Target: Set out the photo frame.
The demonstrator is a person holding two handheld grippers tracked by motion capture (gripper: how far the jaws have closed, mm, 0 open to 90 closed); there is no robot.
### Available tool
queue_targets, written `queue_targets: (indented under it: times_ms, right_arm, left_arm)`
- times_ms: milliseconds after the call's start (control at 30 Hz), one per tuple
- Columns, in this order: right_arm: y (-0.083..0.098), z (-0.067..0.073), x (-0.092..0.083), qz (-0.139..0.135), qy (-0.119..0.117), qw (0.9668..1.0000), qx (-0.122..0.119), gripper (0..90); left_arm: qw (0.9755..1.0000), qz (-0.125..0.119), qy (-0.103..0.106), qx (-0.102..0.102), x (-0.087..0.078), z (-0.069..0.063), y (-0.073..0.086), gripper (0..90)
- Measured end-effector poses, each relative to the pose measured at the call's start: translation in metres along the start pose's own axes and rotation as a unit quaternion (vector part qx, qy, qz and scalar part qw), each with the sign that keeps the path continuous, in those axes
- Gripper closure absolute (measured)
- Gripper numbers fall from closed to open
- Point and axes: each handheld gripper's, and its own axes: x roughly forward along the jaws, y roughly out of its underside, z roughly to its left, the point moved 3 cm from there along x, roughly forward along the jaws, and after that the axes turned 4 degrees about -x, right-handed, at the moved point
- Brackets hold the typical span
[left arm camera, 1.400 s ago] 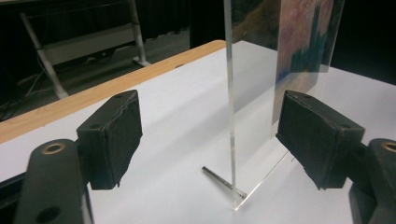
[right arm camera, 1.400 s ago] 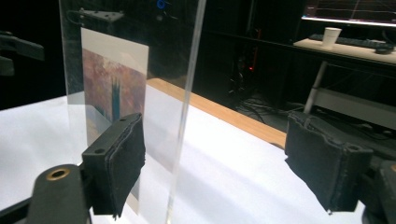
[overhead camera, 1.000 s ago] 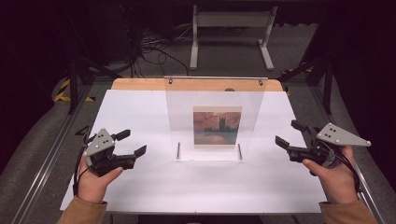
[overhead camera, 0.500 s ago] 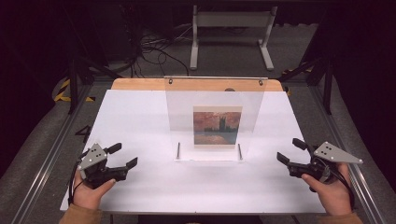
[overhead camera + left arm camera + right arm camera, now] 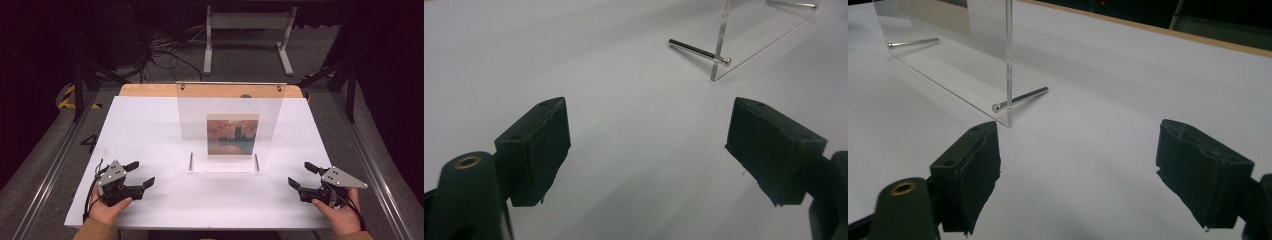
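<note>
Two tools: left tool wide; right tool wide | clear acrylic panel upright, smooth white table

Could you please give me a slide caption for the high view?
Two open hand-held grippers, left and right, flank an upright clear acrylic frame displaying a picture.

We see a table with a clear acrylic stand upright near its middle, toward the far edge. A small picture sits behind the panel, low and central. Two metal pins pass through the stand's lower corners — one at the left, one at the right — lying along the tabletop. The left gripper lies near the table's front-left corner, the right gripper near the front-right — both in front of the stand, well apart from it and from each other. Behind the table, on the floor, stands a metal frame, with cables to its left.
</note>
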Motion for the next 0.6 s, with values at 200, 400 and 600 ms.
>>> queue_targets:
  times_ms: [200, 400, 600]
  right_arm:
    - [0.0060, 0.0032, 0.0042, 0.015, -0.004, 0.9999, 0.000, 17.9]
    - [0.0063, 0.0029, 0.0056, 0.022, -0.006, 0.9997, 0.002, 17.3]
    - [0.0058, 0.0030, 0.0049, 0.020, -0.004, 0.9998, 0.003, 17.3]
  left_arm:
    - [1.0000, 0.006, 0.000, 0.003, 0.0013, -0.0002, 0.0000, 18.2]
    - [1.0000, 0.004, 0.003, -0.005, 0.0011, 0.0010, 0.0001, 18.2]
    - [1.0000, 0.002, 0.001, -0.006, 0.0008, 0.0009, -0.0002, 18.1]
